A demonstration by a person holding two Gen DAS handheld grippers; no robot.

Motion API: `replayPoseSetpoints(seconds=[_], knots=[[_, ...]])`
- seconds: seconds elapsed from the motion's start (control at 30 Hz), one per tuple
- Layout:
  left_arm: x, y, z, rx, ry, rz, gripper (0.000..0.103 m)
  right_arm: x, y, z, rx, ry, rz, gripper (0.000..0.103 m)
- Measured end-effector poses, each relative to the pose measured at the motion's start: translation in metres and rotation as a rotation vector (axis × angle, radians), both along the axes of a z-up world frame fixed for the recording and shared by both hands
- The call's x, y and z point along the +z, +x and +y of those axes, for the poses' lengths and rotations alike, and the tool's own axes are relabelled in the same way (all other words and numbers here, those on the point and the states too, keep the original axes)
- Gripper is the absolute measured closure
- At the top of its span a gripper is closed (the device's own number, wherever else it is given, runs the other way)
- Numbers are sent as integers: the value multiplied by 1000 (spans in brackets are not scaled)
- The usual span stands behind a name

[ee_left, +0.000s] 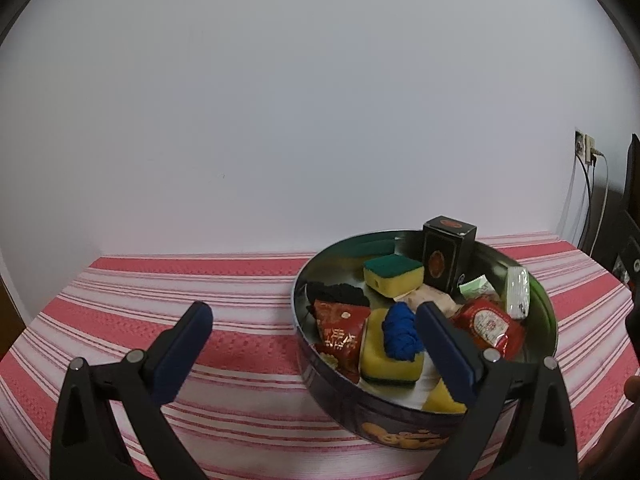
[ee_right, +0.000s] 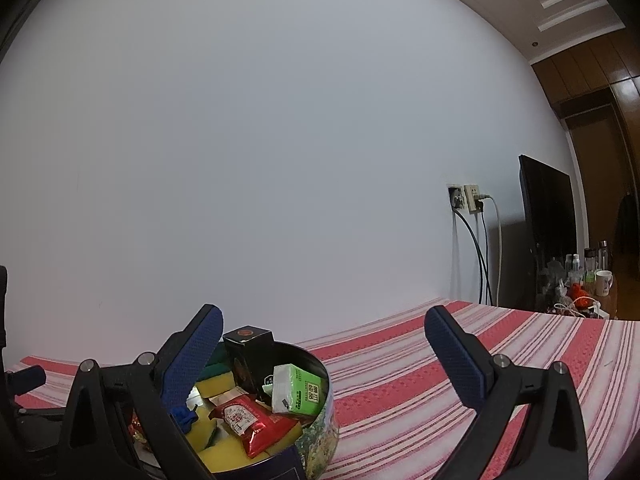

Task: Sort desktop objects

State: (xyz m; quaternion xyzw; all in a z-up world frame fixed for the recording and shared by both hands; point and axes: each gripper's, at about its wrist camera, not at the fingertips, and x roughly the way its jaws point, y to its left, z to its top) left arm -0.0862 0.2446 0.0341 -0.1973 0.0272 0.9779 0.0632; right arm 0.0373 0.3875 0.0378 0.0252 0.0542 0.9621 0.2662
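Note:
A round metal tin (ee_left: 544,316) sits on the red-and-white striped cloth and holds several objects: yellow-green sponges (ee_left: 394,276), a blue knitted piece (ee_left: 401,332), red snack packets (ee_left: 340,332), a black box (ee_left: 448,254), a green tissue pack (ee_right: 298,390) and a black cloth (ee_left: 340,292). My left gripper (ee_left: 314,322) is open and empty, its right finger over the tin. My right gripper (ee_right: 324,334) is open and empty, its left finger above the tin (ee_right: 326,428).
The striped cloth (ee_left: 220,280) covers the table up to a white wall. Sockets with hanging cables (ee_right: 472,200) are on the wall at right. A dark monitor (ee_right: 548,216), bottles and a mug (ee_right: 603,283) stand beyond the table's right end.

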Motion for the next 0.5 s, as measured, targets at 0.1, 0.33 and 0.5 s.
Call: replayPoseSetpoints(seconds=[0.1, 0.33, 0.5], knots=[[0, 1, 0, -9, 0, 3, 1, 0, -1, -1, 3, 0, -1, 1], [1, 0, -2, -13, 24, -8, 1, 0, 0, -1, 12, 2, 0, 1], [1, 0, -2, 5, 13, 0, 1, 0, 0, 1, 13, -5, -3, 1]])
